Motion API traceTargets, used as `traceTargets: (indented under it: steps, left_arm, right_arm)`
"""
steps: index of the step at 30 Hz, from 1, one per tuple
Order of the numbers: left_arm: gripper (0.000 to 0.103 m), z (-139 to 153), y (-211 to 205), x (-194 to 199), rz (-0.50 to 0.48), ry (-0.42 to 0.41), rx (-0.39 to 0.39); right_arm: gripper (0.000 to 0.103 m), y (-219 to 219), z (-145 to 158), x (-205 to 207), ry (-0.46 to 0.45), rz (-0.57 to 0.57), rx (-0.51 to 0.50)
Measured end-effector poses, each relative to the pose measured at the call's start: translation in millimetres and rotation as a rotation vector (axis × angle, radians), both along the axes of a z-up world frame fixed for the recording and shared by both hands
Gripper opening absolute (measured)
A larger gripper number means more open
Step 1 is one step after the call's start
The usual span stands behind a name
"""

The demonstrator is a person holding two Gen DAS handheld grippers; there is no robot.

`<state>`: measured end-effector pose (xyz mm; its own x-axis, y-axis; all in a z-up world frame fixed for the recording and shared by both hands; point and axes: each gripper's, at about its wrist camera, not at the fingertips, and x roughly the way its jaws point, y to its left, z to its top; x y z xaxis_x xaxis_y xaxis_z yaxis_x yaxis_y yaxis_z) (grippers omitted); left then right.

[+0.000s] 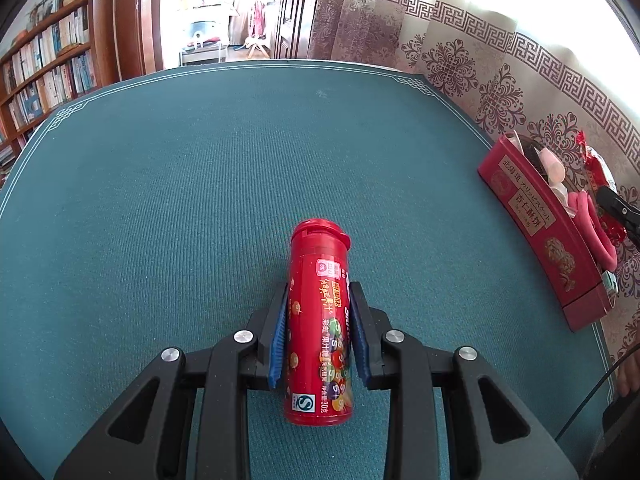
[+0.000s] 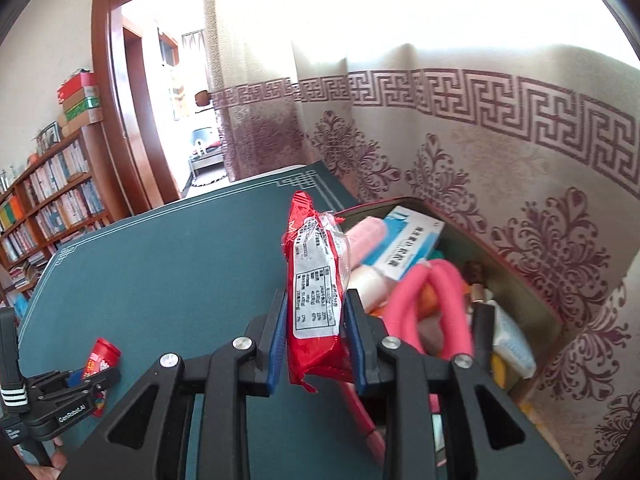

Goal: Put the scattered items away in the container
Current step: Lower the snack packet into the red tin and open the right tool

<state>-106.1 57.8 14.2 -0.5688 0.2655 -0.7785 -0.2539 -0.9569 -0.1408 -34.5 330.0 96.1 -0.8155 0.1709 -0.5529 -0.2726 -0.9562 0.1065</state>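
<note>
In my left wrist view, my left gripper [image 1: 319, 316] pressed its 2 blue pads [image 1: 279, 336] on the sides of a red candy tube [image 1: 320, 320]. The tube pointed away from me, with its red cap at the far end, over the middle of the green table mat [image 1: 180, 184]. I could not tell if it touched the mat. At the right edge of the mat stood the red box [image 1: 548, 240], open on top. Pink loops [image 1: 596, 224] and some pale things lay inside it. The dark tip of my other gripper showed just over the box.

In my right wrist view, my right gripper [image 2: 316, 312] squeezed a red snack packet [image 2: 318, 292] between its 2 blue pads [image 2: 354, 344]. The packet stuck up past the fingers, with its white label facing me. It hung over the near left rim of the box [image 2: 552, 308], by the right edge of the mat [image 2: 160, 264]. Inside the box I saw a blue and white carton [image 2: 408, 240], pink loops [image 2: 436, 304] and a pale roll. Far down at the left, my left gripper [image 2: 86, 384] held the red tube [image 2: 102, 360].
</note>
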Motion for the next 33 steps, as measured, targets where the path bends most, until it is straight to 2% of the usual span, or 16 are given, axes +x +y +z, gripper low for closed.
traceTargets:
  steps: [6,11,18,28,30,33]
  left_arm:
    - [0.031,-1,9,3,-0.017,0.003,-0.021]
    - [0.030,-2,10,5,-0.023,0.009,-0.029]
    - [0.031,-3,11,3,-0.028,0.011,-0.031]
    - [0.031,-3,14,4,-0.032,0.013,-0.039]
    - [0.031,-3,15,5,-0.034,0.014,-0.040]
    - [0.031,-3,16,6,-0.040,0.014,-0.042]
  right_arm:
    - [0.030,49,4,13,0.008,-0.124,-0.014]
    - [0.030,65,0,12,-0.019,-0.147,-0.017]
    - [0.033,69,-9,9,-0.034,-0.162,-0.007]
    - [0.033,47,4,33,0.072,-0.181,0.111]
    - [0.033,43,4,32,0.069,-0.158,0.119]
    - [0.033,42,-4,22,0.015,-0.133,0.119]
